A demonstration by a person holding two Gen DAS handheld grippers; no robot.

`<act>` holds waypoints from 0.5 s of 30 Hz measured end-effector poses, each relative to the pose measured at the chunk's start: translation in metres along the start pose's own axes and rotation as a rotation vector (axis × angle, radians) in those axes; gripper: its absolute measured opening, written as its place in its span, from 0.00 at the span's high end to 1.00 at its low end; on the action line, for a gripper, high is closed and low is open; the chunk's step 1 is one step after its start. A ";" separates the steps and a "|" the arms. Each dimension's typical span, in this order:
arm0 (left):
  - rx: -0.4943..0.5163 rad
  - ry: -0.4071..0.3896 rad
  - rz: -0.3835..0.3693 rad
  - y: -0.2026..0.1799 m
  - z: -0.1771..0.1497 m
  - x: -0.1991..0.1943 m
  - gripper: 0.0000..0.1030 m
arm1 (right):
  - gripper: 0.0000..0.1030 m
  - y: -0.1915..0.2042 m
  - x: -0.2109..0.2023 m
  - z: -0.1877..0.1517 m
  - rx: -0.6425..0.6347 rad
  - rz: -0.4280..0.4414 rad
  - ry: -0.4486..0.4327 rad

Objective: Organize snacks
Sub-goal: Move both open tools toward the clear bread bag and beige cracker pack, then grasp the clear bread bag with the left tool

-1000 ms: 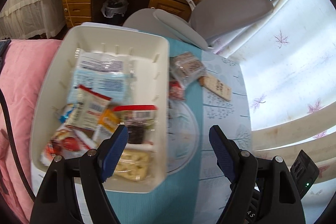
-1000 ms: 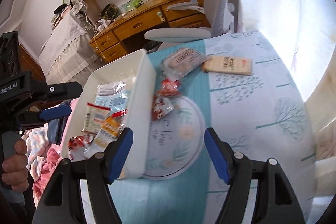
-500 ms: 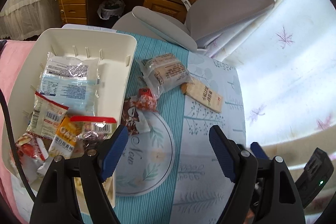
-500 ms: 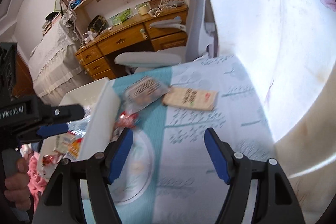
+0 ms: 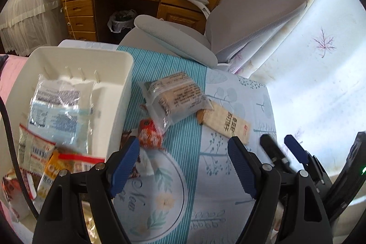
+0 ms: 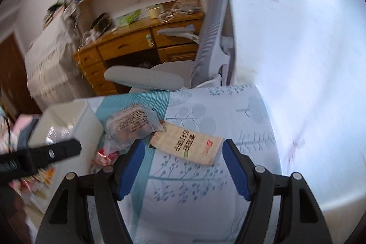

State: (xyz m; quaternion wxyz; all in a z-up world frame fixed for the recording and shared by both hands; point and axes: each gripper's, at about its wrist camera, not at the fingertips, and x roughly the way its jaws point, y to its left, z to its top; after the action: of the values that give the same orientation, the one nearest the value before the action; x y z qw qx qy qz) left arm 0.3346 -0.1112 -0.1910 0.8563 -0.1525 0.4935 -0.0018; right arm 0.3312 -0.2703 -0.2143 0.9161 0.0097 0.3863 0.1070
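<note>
Left gripper (image 5: 184,152): jaws wide, empty, over patterned tablecloth (image 5: 228,186). Right gripper (image 6: 183,153): jaws wide, empty, blue ribbed pads. Flat beige snack bar (image 6: 188,145) between and just beyond right jaws. Crinkly clear cake packet (image 5: 176,95) beside it, near smooth white plastic bin (image 5: 119,93).

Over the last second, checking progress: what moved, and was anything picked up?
Both grippers swung right, away from the white bin toward the loose snacks: the right gripper now frames the beige bar; the left gripper is near the red candy. Both stayed open and empty; the snacks didn't move.
</note>
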 end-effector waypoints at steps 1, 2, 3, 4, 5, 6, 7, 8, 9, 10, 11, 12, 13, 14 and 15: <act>0.000 0.004 0.002 -0.001 0.005 0.003 0.24 | 0.31 0.002 0.005 0.000 -0.033 -0.001 0.003; -0.003 0.010 0.005 -0.002 0.009 0.006 0.24 | 0.31 0.003 0.009 0.000 -0.056 0.001 0.005; -0.007 0.015 0.007 -0.003 0.015 0.011 0.24 | 0.31 0.005 0.017 -0.001 -0.088 0.009 0.010; -0.007 0.016 0.005 -0.004 0.019 0.013 0.24 | 0.31 0.006 0.021 -0.002 -0.105 0.019 0.015; -0.002 0.021 0.010 -0.006 0.023 0.016 0.24 | 0.31 0.008 0.026 -0.002 -0.127 0.030 0.027; 0.010 0.031 0.017 -0.009 0.027 0.020 0.24 | 0.31 0.009 0.033 -0.004 -0.153 0.037 0.042; 0.038 0.051 0.026 -0.013 0.033 0.026 0.24 | 0.31 0.010 0.038 -0.006 -0.172 0.040 0.052; 0.073 0.073 0.036 -0.018 0.037 0.031 0.24 | 0.31 0.010 0.043 -0.006 -0.187 0.042 0.059; 0.100 0.087 0.045 -0.022 0.040 0.035 0.24 | 0.31 0.011 0.048 -0.007 -0.207 0.045 0.068; 0.134 0.095 0.063 -0.026 0.044 0.039 0.24 | 0.31 0.012 0.051 -0.008 -0.221 0.046 0.074; 0.163 0.098 0.076 -0.030 0.049 0.041 0.24 | 0.31 0.012 0.056 -0.008 -0.241 0.047 0.080; 0.181 0.103 0.081 -0.032 0.053 0.043 0.24 | 0.31 0.012 0.060 -0.009 -0.258 0.048 0.085; 0.213 0.115 0.089 -0.036 0.058 0.046 0.24 | 0.31 0.012 0.064 -0.010 -0.271 0.050 0.090; 0.245 0.131 0.108 -0.039 0.062 0.050 0.24 | 0.31 0.011 0.067 -0.010 -0.282 0.050 0.094; 0.272 0.141 0.122 -0.042 0.066 0.054 0.24 | 0.31 0.011 0.071 -0.011 -0.297 0.045 0.097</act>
State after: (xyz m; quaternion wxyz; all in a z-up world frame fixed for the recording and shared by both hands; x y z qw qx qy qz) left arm 0.4244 -0.1420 -0.1944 0.8307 -0.0045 0.5561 -0.0273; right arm 0.3691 -0.2456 -0.2710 0.8852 -0.1223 0.4096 0.1836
